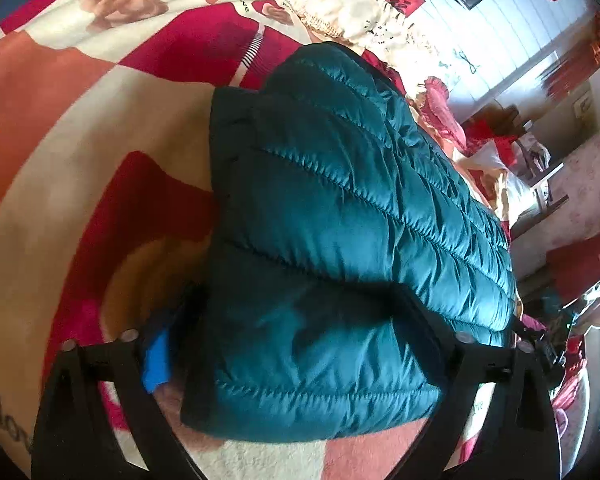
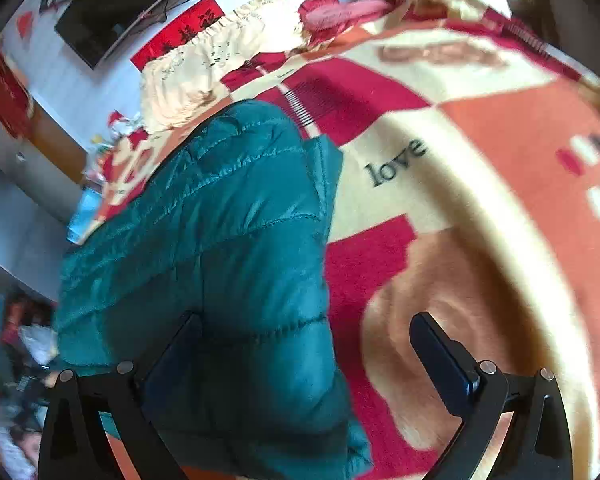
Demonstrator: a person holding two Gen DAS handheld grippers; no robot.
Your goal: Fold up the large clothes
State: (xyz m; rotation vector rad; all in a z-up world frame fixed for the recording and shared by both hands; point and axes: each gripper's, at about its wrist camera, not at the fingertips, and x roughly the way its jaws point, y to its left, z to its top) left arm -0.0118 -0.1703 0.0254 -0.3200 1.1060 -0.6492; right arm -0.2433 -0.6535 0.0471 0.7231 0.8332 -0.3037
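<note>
Both tongs are wide open and hold nothing. The left tongs (image 1: pixel 296 344) have the near end of the puffy green jacket (image 1: pixel 340 216) between their arms, and the right tongs (image 2: pixel 304 356) sit over its other edge. The jacket lies folded on the bed, on a soft fuzzy blanket (image 2: pixel 480 184) beyond the tongs. Its cloth is shiny, slippery and fat with stitched rows, so I think the fold could spring open or slide if pinched too thin
</note>
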